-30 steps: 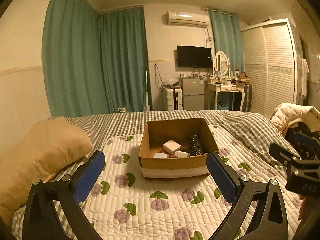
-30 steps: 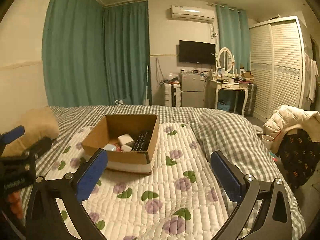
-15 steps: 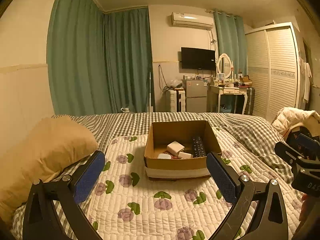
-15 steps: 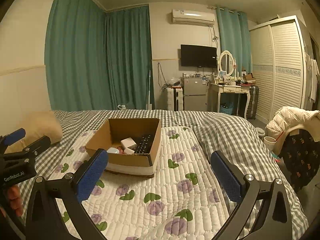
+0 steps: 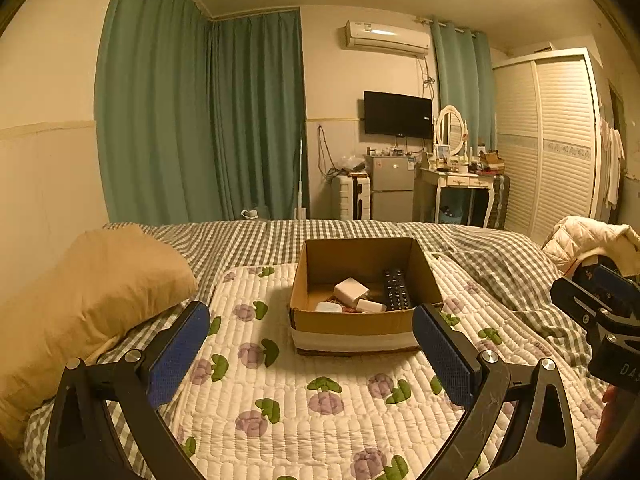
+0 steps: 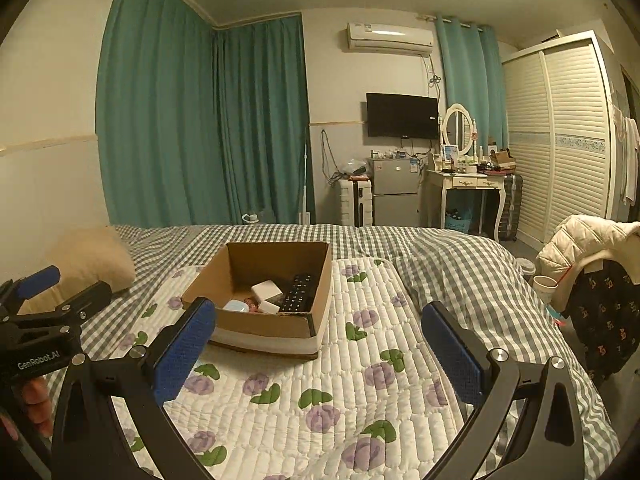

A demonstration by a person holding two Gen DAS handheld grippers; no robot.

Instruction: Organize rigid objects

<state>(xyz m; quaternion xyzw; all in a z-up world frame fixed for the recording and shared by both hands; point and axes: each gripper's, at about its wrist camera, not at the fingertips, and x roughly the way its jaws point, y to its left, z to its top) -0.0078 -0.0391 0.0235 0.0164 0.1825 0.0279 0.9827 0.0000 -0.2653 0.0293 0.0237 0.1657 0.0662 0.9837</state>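
Note:
An open cardboard box (image 5: 352, 322) sits on the flowered quilt on the bed; it also shows in the right wrist view (image 6: 264, 326). Inside lie a black remote control (image 5: 397, 289), a white charger block (image 5: 351, 291) and small white items; the remote (image 6: 298, 292) and charger (image 6: 266, 290) show in the right view too. My left gripper (image 5: 310, 354) is open and empty, held above the quilt in front of the box. My right gripper (image 6: 318, 358) is open and empty, to the right of the box's near corner.
A tan pillow (image 5: 84, 300) lies at the left of the bed. A jacket-draped chair (image 6: 592, 280) and a paper cup (image 6: 544, 286) stand at the bed's right. A dresser, fridge and wardrobe line the far wall.
Both grippers have drawn back and risen from the box, which now looks smaller and farther. Both stay open and empty.

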